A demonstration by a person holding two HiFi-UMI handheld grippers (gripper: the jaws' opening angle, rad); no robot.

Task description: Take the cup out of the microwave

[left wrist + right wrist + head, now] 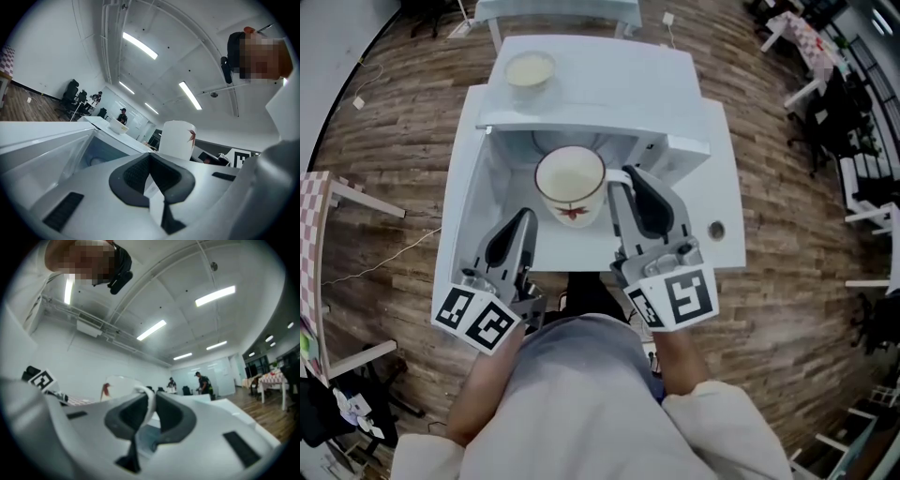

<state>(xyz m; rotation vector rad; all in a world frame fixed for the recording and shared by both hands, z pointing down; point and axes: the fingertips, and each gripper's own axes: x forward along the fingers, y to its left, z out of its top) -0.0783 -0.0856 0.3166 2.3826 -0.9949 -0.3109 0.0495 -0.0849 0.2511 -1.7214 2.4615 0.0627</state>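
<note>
- The white microwave (609,84) stands open, its cavity facing the person.
- The right gripper (621,180) is clenched on the cup's handle, the white loop pinched between its dark pads.
- The left gripper (525,219) is low on the left, jaws closed together and empty.
- The cup (570,186), cream with a red motif, hangs upright just outside the opening.
- A bowl (530,70) sits on the microwave's top.

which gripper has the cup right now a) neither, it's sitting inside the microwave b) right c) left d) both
b: the cup hangs by its handle, which is pinched between the jaws of the right gripper. The left gripper is beside the cup, apart from it, with its jaws together on nothing.
</note>
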